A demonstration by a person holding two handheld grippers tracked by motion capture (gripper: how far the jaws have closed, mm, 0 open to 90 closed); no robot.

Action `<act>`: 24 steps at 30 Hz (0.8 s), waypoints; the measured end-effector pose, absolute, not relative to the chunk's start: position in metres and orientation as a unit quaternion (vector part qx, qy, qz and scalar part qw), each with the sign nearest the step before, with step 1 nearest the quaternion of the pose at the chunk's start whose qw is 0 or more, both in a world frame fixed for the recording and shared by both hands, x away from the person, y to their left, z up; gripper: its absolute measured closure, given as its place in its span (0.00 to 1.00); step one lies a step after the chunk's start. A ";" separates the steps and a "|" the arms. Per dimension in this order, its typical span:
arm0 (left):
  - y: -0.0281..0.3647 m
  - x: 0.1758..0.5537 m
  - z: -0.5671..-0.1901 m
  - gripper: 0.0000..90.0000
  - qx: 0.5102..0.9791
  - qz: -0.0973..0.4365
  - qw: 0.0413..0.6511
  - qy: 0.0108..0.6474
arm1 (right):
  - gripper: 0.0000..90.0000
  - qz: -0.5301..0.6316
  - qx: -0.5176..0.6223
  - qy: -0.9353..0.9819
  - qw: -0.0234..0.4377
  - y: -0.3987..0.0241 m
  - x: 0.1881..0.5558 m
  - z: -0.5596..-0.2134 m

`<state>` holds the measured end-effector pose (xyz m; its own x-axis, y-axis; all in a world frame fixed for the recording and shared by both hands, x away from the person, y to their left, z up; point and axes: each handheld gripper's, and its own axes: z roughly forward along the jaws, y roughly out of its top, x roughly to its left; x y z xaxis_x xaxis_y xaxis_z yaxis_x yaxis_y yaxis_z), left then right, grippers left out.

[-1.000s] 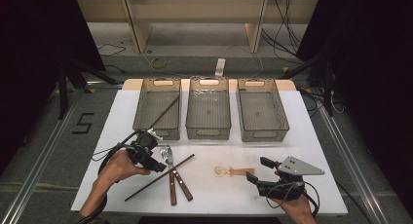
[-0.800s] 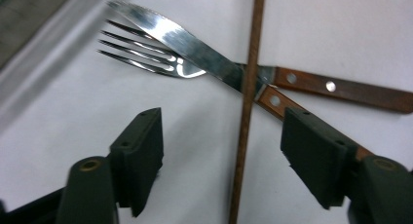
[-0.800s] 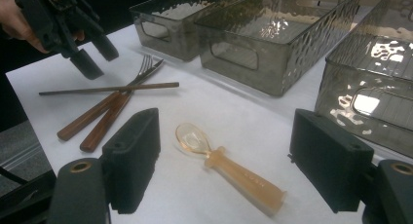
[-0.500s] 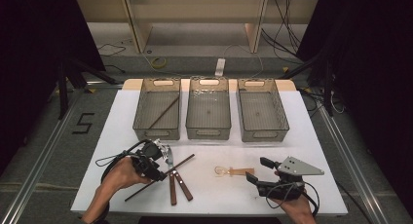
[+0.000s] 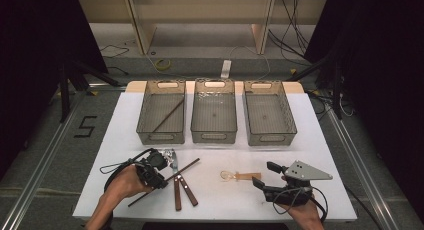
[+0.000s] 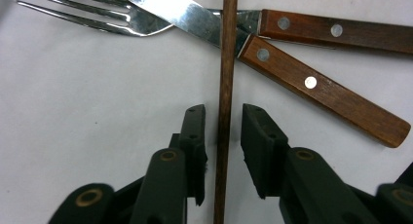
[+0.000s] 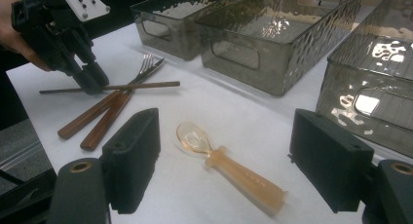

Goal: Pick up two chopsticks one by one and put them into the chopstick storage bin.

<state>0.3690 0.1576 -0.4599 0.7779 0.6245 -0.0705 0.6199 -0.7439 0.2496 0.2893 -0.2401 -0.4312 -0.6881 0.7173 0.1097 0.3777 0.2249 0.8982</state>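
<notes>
While my left gripper [image 6: 223, 124] straddles the brown chopstick [image 6: 225, 87] at the lower left of the high view, its jaws have just been closing, yet a sliver of gap shows each side, so I judge it not yet pinched. One chopstick [image 5: 167, 115] already lies in the left bin [image 5: 142, 112] at upper left; this one, the fork [image 6: 97, 14], the knife [image 6: 302, 78] and the amber spoon [image 7: 229, 165] remain on the table. My right gripper [image 7: 224, 158] hovers spread wide at lower right, spoon between its jaws, touching nothing
</notes>
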 end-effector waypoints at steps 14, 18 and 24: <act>0.158 0.369 -0.461 0.94 0.939 0.023 0.129 0.319 | 0.31 0.510 0.357 0.764 0.167 -0.240 0.289 -0.431; 0.157 0.367 -0.456 0.94 0.937 0.028 0.143 0.317 | 0.31 0.511 0.357 0.764 0.167 -0.240 0.289 -0.431; 0.159 0.368 -0.446 0.94 0.934 0.035 0.160 0.317 | 0.31 0.510 0.358 0.765 0.166 -0.240 0.289 -0.431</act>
